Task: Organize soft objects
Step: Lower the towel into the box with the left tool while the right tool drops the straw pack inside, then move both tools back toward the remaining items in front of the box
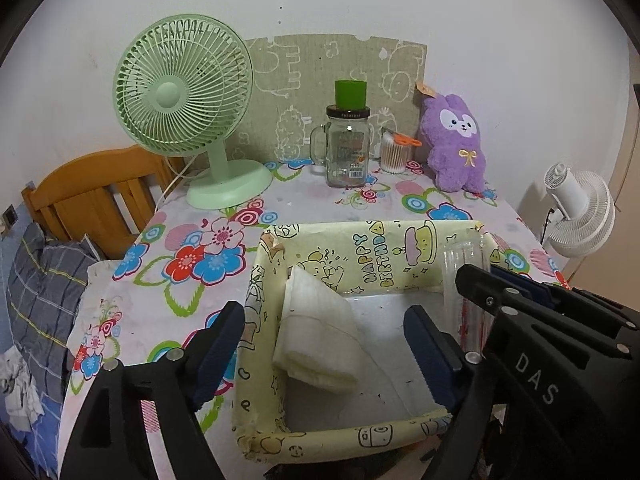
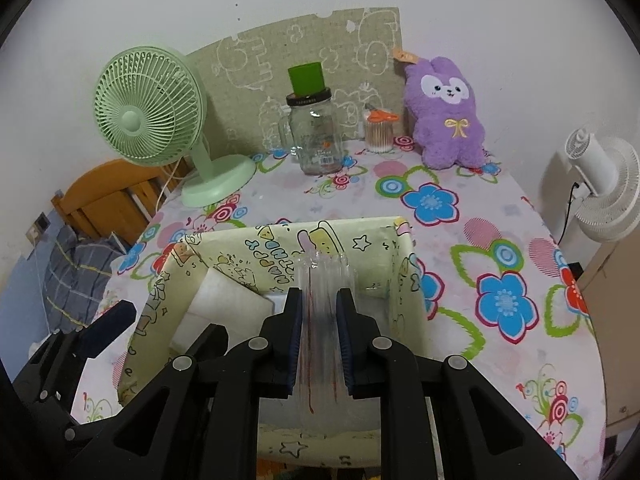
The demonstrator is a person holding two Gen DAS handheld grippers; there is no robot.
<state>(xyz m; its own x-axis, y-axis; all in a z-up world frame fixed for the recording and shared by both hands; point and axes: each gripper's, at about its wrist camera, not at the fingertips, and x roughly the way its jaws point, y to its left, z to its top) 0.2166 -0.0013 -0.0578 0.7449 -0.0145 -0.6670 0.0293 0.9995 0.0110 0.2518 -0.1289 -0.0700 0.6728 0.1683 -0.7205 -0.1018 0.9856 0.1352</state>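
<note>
A yellow cartoon-print box (image 1: 384, 256) (image 2: 404, 280) stands on the table near me. A folded white cloth (image 1: 316, 336) (image 2: 224, 304) leans in its left side. My right gripper (image 2: 320, 304) is shut on a clear crinkled plastic bottle (image 2: 322, 332) and holds it over the box; the bottle also shows in the left wrist view (image 1: 466, 288). My left gripper (image 1: 324, 320) is open and empty over the box's near left part. A purple plush rabbit (image 1: 456, 140) (image 2: 446, 116) sits at the table's far right against the wall.
A green desk fan (image 1: 184, 96) (image 2: 150, 108) stands at the back left. A glass jar with a green cup on top (image 1: 348, 148) (image 2: 316, 132) and a cotton-swab pot (image 1: 394, 152) stand at the back. A white fan (image 2: 604, 184) is off the right edge. A wooden bed frame (image 1: 96, 196) is left.
</note>
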